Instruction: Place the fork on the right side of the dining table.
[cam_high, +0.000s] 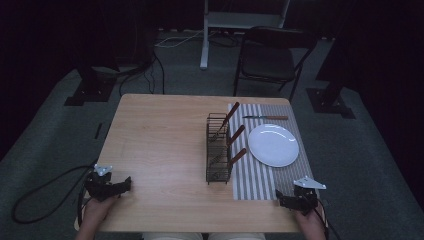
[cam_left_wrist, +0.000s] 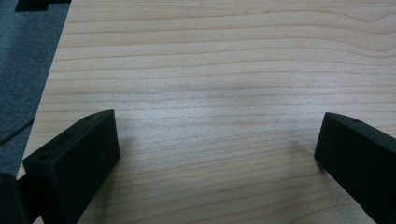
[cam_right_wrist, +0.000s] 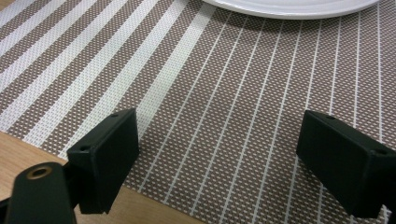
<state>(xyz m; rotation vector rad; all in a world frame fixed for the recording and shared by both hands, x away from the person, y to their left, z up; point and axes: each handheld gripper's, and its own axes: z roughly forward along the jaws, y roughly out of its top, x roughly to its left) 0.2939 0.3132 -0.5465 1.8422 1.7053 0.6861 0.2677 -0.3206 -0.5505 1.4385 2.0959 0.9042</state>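
A black wire cutlery rack (cam_high: 218, 148) stands mid-table with three wooden-handled utensils (cam_high: 236, 135) leaning out of it to the right. A white plate (cam_high: 273, 145) (cam_right_wrist: 289, 6) rests on a striped placemat (cam_high: 260, 175) (cam_right_wrist: 224, 93), and a wooden-handled knife (cam_high: 265, 118) lies beyond it. My left gripper (cam_high: 125, 185) (cam_left_wrist: 217, 149) sits open over bare wood at the near left corner. Over the placemat's near edge, my right gripper (cam_high: 281, 199) (cam_right_wrist: 219, 154) is open, holding nothing.
The wooden table (cam_high: 160, 145) (cam_left_wrist: 224, 70) has bare room across its left half. Behind it stand a black folding chair (cam_high: 270, 60), a white stand leg (cam_high: 204, 35) and floor cables (cam_high: 35, 200). Grey floor borders the table's left edge (cam_left_wrist: 23, 84).
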